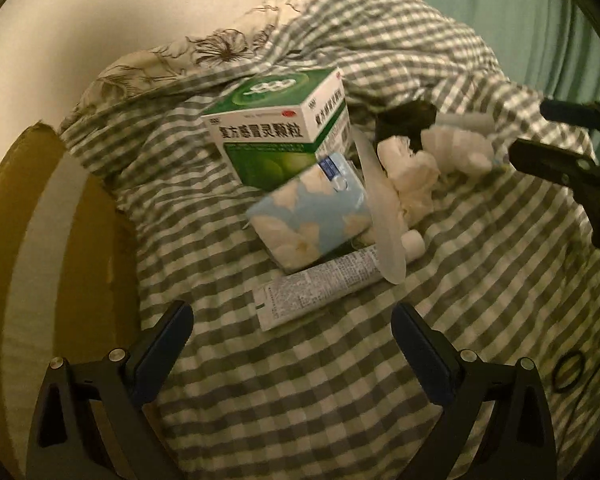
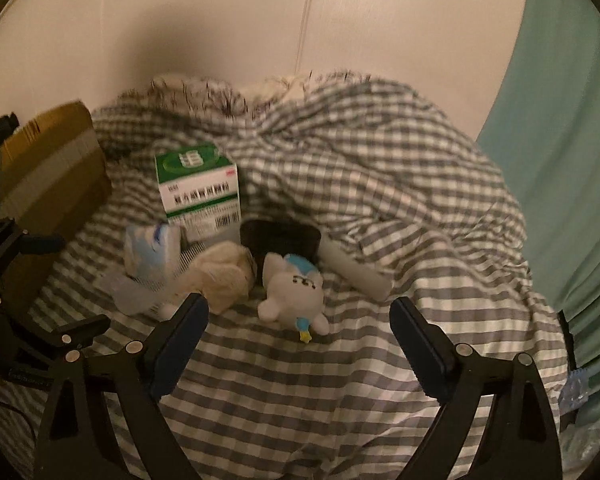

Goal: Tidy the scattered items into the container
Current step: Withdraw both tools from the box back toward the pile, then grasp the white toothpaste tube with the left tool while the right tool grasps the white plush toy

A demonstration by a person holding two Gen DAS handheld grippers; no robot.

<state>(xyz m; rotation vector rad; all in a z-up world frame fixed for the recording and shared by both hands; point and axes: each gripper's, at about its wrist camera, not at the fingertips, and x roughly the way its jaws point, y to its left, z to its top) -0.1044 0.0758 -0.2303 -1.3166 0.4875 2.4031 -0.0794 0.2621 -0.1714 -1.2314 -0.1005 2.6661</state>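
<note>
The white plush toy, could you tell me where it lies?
Right wrist view, centre: plush toy lies on the checked sheet, before the black case, right of the crumpled cloth.

Checked bed (image 2: 300,400) carries a green box (image 2: 198,186), tissue pack (image 1: 312,216), tube (image 1: 320,292), plush toy (image 2: 294,294), crumpled tissue (image 2: 224,276) and cardboard box (image 2: 56,184) at its left edge.

Two handheld grippers, black throughout; left gripper (image 1: 292,330) with angular black finger arms, dark blue pads (image 1: 162,344) on the inner faces, silver round screw heads at the linkage joints, triangular cut-outs in the lower struts; right gripper (image 2: 300,328) of the same build, blue pads (image 2: 422,348), silver rivets, matte black frame; thin dark cable at the right view's lower left edge.
</note>
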